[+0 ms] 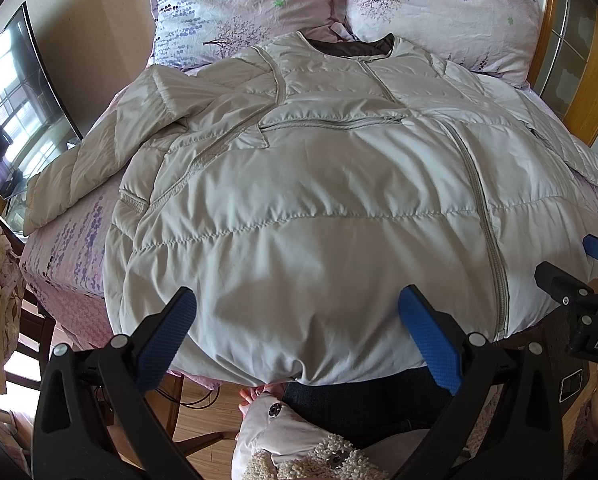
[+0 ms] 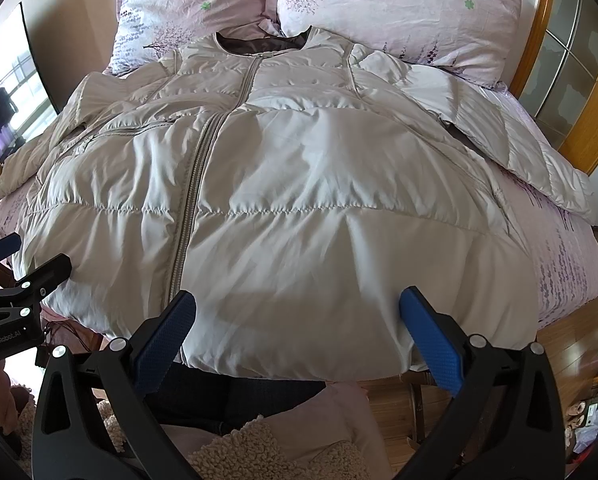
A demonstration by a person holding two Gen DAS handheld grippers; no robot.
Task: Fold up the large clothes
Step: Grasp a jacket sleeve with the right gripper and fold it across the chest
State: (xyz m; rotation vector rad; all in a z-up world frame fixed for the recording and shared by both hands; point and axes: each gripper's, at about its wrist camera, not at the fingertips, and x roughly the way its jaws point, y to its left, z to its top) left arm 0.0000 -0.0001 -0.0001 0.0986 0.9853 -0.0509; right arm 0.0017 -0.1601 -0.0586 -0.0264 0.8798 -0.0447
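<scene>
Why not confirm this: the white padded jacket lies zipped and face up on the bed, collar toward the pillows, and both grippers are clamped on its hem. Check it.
One error: neither gripper holds the hem. Left gripper and right gripper hover open above the jacket, as each wrist view shows. The rest stands: zipped, face up on the bed, collar toward the pillows.

Both wrist cameras look forward between spread jaws from the foot of the bed (image 1: pixel 71 264), sharing the jacket (image 1: pixel 299 184) and pillows (image 2: pixel 399 12) ahead.

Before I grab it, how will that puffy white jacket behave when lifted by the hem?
The quilted jacket will probably sag limply, since it drapes over the bed edge. Its shiny shell looks slippery. The padding suggests it is light but bulky.
</scene>
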